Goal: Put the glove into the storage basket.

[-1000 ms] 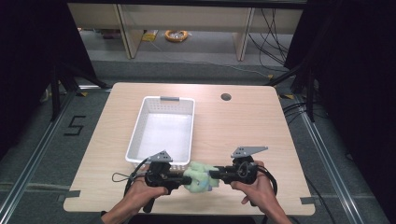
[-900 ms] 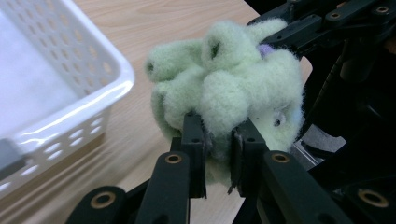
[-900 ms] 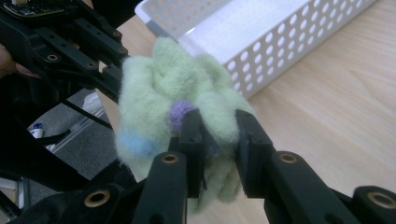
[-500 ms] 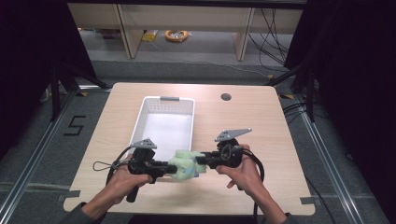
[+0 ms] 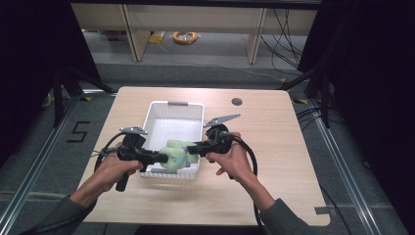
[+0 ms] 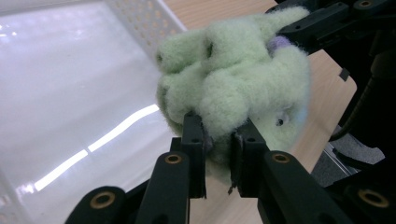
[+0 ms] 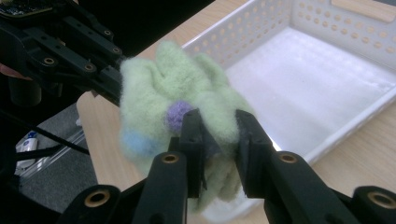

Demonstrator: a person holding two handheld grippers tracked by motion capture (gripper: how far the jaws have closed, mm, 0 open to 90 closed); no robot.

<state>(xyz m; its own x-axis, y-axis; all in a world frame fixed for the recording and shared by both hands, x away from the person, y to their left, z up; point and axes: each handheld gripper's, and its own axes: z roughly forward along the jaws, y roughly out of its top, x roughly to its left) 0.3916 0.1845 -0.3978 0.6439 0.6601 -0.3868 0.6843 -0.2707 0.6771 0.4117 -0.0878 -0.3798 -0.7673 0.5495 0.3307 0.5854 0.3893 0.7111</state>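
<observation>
Green plush toy (image 5: 175,154) carried forward over white basket's (image 5: 157,108) near rim, left hand-held gripper (image 6: 217,140) and right hand-held gripper (image 7: 218,135) both clamped on it

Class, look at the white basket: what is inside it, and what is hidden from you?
The white basket shows a bare white floor. The green plush toy, pinched by the left gripper and right gripper, hangs over its near end, covering that part.

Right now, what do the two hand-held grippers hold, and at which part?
Both hold one fluffy pale green plush toy: the left hand-held gripper pinches one side, the right hand-held gripper the opposite side, beside a purple spot.
</observation>
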